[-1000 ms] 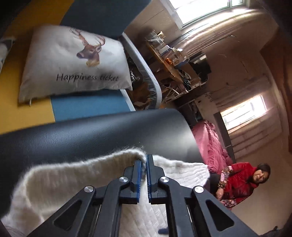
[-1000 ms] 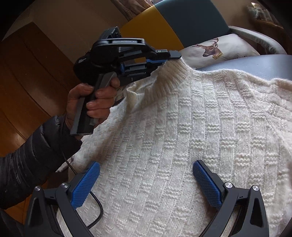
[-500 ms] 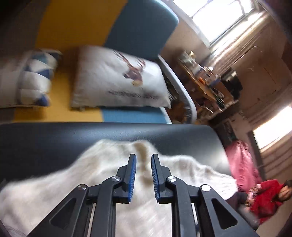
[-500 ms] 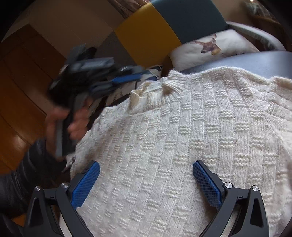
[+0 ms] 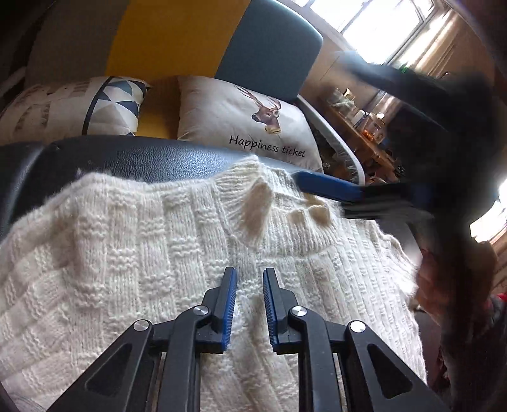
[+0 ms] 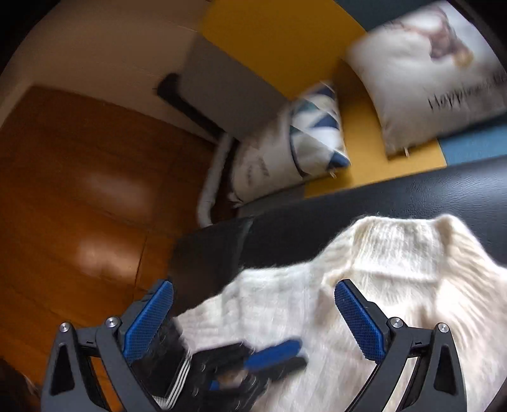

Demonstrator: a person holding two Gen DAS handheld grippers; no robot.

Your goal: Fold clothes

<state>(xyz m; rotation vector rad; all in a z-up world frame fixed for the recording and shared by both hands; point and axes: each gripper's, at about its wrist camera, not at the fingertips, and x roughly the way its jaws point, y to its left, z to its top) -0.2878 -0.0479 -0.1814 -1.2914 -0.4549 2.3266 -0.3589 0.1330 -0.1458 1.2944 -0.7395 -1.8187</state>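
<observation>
Black leather tabletop (image 5: 164, 160) fills the foreground w/ a cream cable-knit sweater (image 5: 126, 272) spread flat across it, collar (image 5: 253, 202) toward the far edge. Left gripper (image 5: 249, 304) hovers low over the knit just short of the collar, jaws a narrow gap apart, nothing between them. Right gripper (image 6: 253, 320), seen in its own wrist view, sits above the sweater's shoulder area near the tabletop's left edge, jaws spread wide, holding nothing; in the left wrist view it shows as a blurred black-and-blue shape (image 5: 336, 187) by the collar's right side, whether touching the knit can't be told. Left gripper also appears, blurred, at the bottom of the right wrist view (image 6: 269, 358), lying over the sweater (image 6: 364, 317). Person's hand (image 5: 443, 285), blurred, at right edge of left view.

Just beyond the tabletop: sofa seat in yellow & blue panels (image 6: 374, 158), w/ a deer-print cushion reading "Happiness ticket" (image 5: 247, 123) and a blue-triangle cushion (image 5: 95, 107) beside it. Wood floor (image 6: 79, 190) left of the tabletop. Farther back, a cluttered shelf (image 5: 361, 123) under bright windows (image 5: 380, 28).
</observation>
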